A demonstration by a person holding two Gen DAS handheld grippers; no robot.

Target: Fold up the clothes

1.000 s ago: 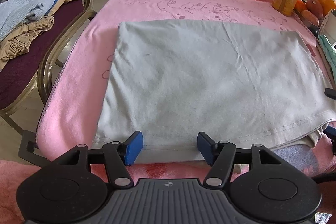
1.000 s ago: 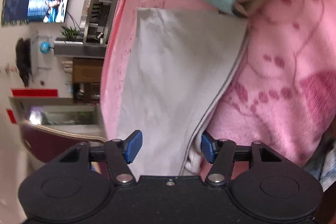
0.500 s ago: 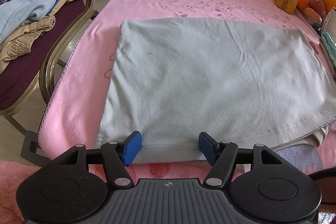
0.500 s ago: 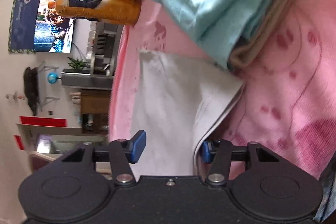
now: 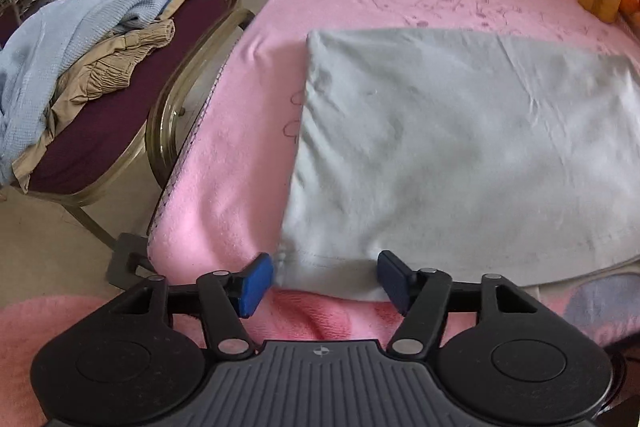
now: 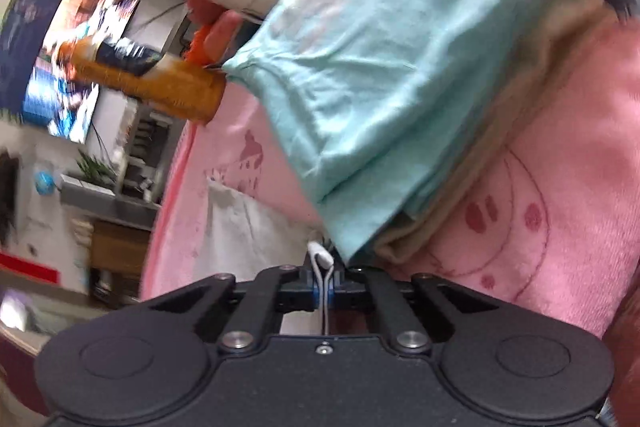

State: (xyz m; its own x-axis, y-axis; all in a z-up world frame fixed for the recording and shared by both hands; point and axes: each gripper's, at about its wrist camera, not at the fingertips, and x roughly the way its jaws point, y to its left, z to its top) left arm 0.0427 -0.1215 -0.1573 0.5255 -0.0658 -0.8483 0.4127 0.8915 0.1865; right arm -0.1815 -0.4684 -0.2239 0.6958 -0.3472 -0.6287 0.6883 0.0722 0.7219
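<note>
A pale grey folded garment (image 5: 460, 147) lies flat on the pink blanket (image 5: 240, 155). My left gripper (image 5: 326, 281) is open at the garment's near left corner, with the hem lying between its blue pads (image 5: 254, 285), which do not press it. In the right wrist view my right gripper (image 6: 323, 281) is shut on the garment's white edge (image 6: 320, 255), a fold of which sticks up between the closed pads. The rest of the garment (image 6: 248, 235) stretches away to the left behind it.
A stack of folded clothes, light teal on top (image 6: 392, 67), sits on the blanket just beyond my right gripper. An orange bottle (image 6: 152, 79) and fruit stand behind it. To the left a chair (image 5: 180, 99) holds a heap of blue and tan clothes (image 5: 80, 43).
My right gripper closed on the garment's edge and tilted up, bringing the teal stack into view. My left gripper shifted left to the garment's corner, still open.
</note>
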